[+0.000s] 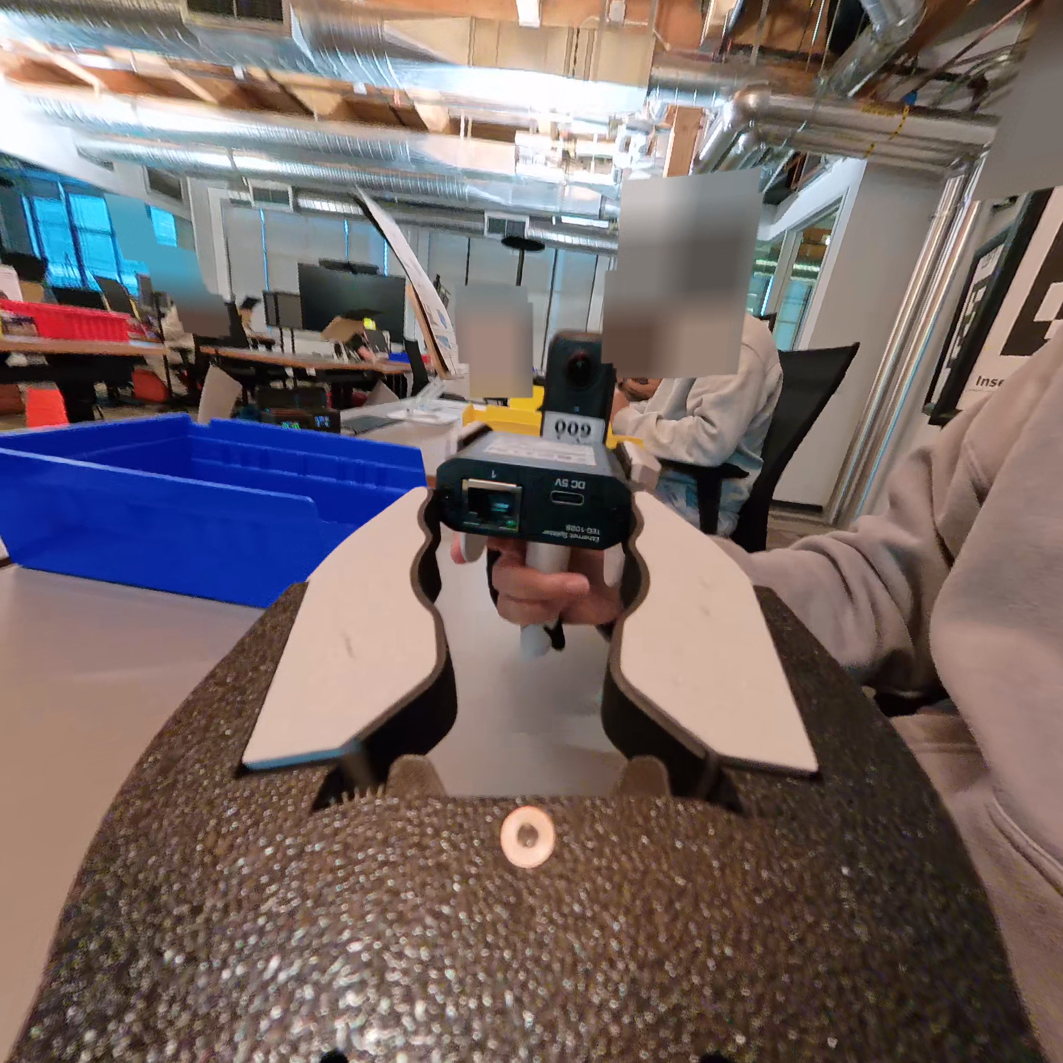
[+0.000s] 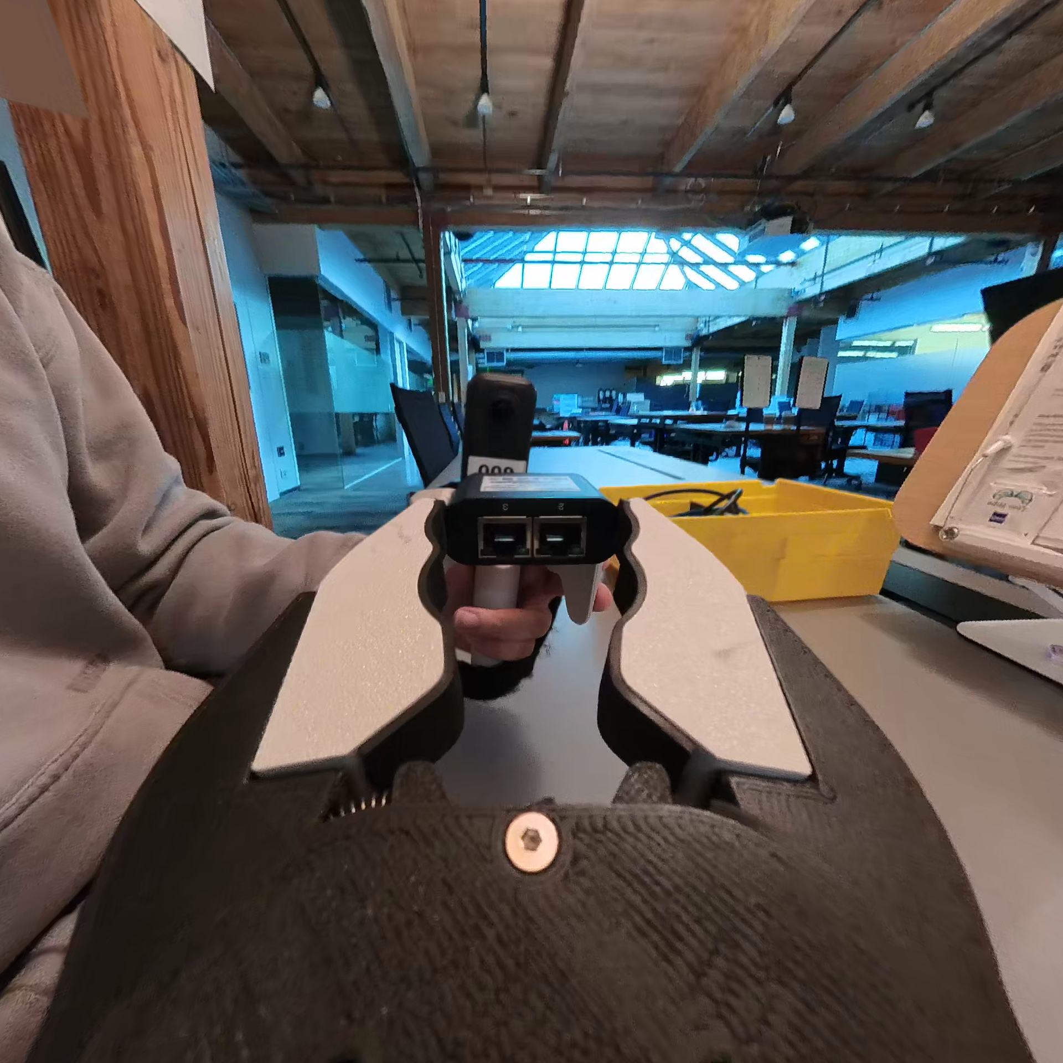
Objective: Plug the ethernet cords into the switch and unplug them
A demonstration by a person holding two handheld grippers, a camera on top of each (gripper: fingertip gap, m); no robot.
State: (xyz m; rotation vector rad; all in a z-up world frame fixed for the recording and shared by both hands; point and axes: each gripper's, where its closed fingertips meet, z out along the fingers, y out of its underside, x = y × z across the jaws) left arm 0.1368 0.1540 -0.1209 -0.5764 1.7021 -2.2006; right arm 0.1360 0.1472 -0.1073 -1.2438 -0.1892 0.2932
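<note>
Black textured body of the left gripper [image 1: 528, 517] fills the near foreground, its two grey-faced fingers [image 1: 368, 621] clamped on either side of the switch [image 1: 526, 494], a small black box held in the air above the grey table [image 1: 103, 661]. This end of the box shows one ethernet port and a small slot socket, both empty. Directly behind it, the opposing gripper's camera and a hand [image 1: 546, 592] on its handle block the view beyond. Right wrist view: the right gripper [image 2: 532, 532] likewise has its fingers [image 2: 684, 633] closed against the sides of the same switch [image 2: 532, 526], two empty ports side by side facing the lens. So both grippers hold the box from opposite ends. Blue bin [image 1: 190, 506] sits on the table to one side; yellow bin [image 2: 794, 535] on the other, with dark cords [image 2: 704, 500] lying inside. Clipboard stand [image 2: 989, 460] beside the yellow bin. Grey sleeve [image 1: 897, 546] crowds the frame edge.
</note>
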